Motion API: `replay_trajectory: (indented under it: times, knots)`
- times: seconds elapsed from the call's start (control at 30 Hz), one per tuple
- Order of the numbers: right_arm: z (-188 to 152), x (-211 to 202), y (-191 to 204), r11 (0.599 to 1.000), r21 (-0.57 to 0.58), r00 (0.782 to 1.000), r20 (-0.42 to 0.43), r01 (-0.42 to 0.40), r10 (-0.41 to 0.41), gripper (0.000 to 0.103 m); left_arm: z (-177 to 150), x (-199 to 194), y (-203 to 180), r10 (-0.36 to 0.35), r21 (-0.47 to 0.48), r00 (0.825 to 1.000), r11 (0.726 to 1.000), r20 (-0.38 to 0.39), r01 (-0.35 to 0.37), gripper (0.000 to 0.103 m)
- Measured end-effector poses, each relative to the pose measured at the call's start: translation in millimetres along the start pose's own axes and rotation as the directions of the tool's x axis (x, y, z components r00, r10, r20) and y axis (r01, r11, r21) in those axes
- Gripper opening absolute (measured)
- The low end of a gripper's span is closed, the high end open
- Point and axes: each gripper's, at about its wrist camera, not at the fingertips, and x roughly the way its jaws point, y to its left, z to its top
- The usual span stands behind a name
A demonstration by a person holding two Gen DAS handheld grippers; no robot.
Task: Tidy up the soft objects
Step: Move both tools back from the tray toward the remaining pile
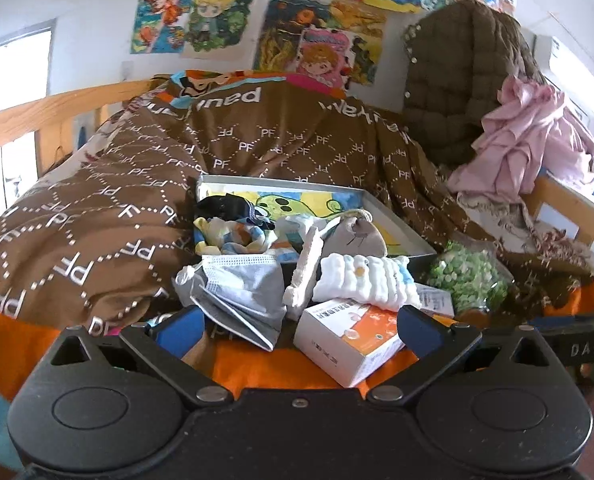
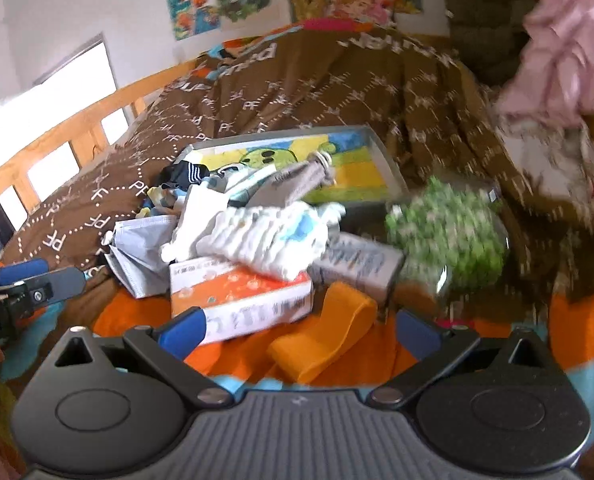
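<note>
One brown quilt (image 1: 109, 200) printed with white letters covers the bed from nine to twelve o'clock, and on it lies one shallow grey tray (image 1: 393, 220) with a cartoon bottom. In the tray's near half sit one dark sock (image 1: 225, 204), one patterned blue-and-yellow cloth (image 1: 237, 236) and one grey pouch (image 1: 357, 232). One bag of green pieces (image 1: 469, 276) rests at three o'clock of the pile, just beside the tray's corner. Against the tray's near rim lie one grey face mask (image 1: 241, 288) at nine o'clock and one white ribbed cloth (image 1: 361, 280) at the centre, the cloth draped over one orange-and-white box (image 1: 349, 344). A second, grey box (image 2: 357, 264) lies beside it, blurred. One orange strap (image 2: 329, 332) curls on the orange sheet nearest the right gripper (image 2: 297, 332). Both the right gripper and the left gripper (image 1: 297, 328) have their jaws spread wide, holding nothing.
</note>
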Motion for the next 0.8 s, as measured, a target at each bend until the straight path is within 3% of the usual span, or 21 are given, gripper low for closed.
replay_trajectory:
  times: [0.1, 0.17, 0.27, 0.33, 0.47, 0.7, 0.8]
  knots:
    - [15.3, 11.9, 0.7, 0.984, -0.174, 0.999, -0.004, -0.037, 0.036, 0.103, 0.3, 12.8, 0.9, -0.028, 0.009, 1.000, 1.000, -0.004, 0.028, 0.102]
    - [20.9, 21.6, 0.6, 0.950, -0.297, 0.995, -0.038, -0.099, 0.092, 0.103, 2.3, 21.2, 0.6, -0.053, 0.017, 0.999, 0.998, -0.007, 0.053, 0.102]
    - [18.8, 37.0, 3.2, 0.891, -0.438, 0.993, -0.077, -0.119, 0.095, 0.103, 6.5, 33.7, -0.3, -0.086, 0.043, 0.996, 0.995, -0.003, 0.086, 0.102]
    - [12.4, 49.5, 2.1, 0.881, -0.458, 0.992, -0.083, -0.122, 0.094, 0.103, 9.8, 45.3, -1.6, -0.116, 0.049, 0.993, 0.992, 0.000, 0.116, 0.102]
    - [0.1, 69.0, 0.1, 0.869, -0.464, 0.979, -0.177, -0.172, 0.099, 0.103, 11.5, 73.3, -9.7, -0.174, 0.063, 0.985, 0.983, -0.020, 0.175, 0.102]
    - [-8.0, 87.7, 2.6, 0.839, -0.514, 0.976, -0.200, -0.180, 0.087, 0.103, 12.7, 125.0, -31.0, -0.274, 0.129, 0.958, 0.950, -0.087, 0.283, 0.102]
    - [-12.1, 95.0, 4.8, 0.825, -0.537, 0.974, -0.218, -0.177, 0.066, 0.103, 13.6, 147.1, -33.0, -0.290, 0.099, 0.951, 0.949, -0.104, 0.300, 0.102]
